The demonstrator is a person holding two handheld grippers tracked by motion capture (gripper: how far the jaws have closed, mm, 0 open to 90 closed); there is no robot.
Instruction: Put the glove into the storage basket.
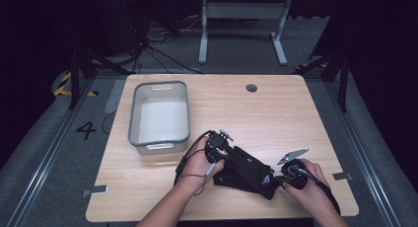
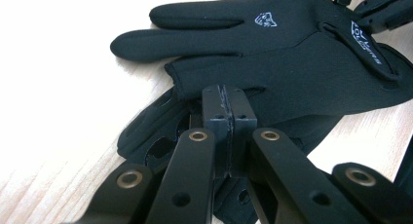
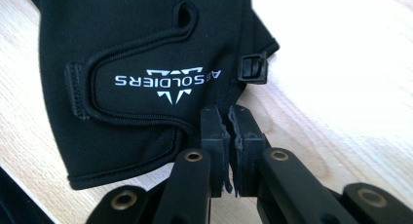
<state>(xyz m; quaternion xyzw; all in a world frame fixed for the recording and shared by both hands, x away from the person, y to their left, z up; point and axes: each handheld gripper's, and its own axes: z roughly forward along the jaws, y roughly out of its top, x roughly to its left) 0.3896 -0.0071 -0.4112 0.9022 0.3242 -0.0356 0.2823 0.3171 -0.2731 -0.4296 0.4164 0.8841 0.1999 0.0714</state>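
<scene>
Nearest, at the near right of the worktop, lying in a person's right hand and pointing left: the right gripper. Meeting the cuff end of the black gloves there, jaws drawn all but together with a thin slit between them, tips sitting at the cuff's edge below the white lettering; cannot tell whether any fabric is being nipped.

Just left of that, lying stacked and slanting from near right to far left across the wood: the gloves, the upper glove resting over the lower glove.

At their far left end, sitting in the left hand: the left gripper, clenched tight, pads pressing flat on each other right at the upper glove's edge by the base of its fingers; cannot tell whether cloth is being caught.

Farther left, standing apart from the gloves: a grey bin with a white inside.

Farthest, sitting near the far edge: a round cable hole.
</scene>
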